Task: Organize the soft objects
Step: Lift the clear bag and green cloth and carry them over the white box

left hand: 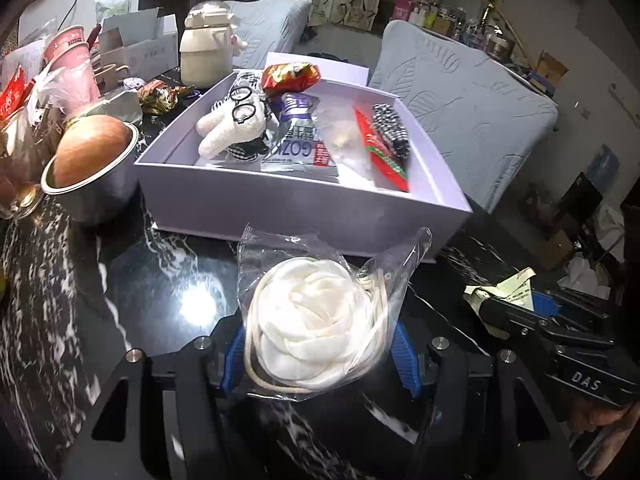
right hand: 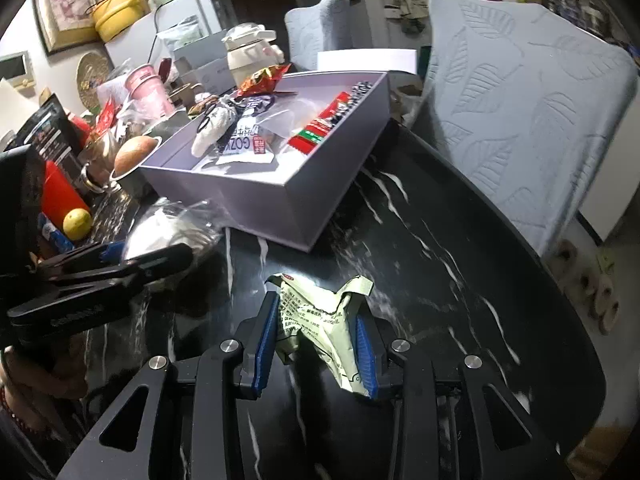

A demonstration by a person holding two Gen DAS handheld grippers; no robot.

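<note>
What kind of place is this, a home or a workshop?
Probably a lived-in home, at a dining table: a black marble-look tabletop, a padded chair drawn up to it, and a fridge with a framed picture beside it.

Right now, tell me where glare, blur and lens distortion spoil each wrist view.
Left wrist view: a lamp's bright glare spot on the black marble table left of the bagged white fabric flower; fisheye bends the white box. Right wrist view: motion smear on the tabletop around the pale green packet; the clear bag at left is blurred; the chair curves.
</note>
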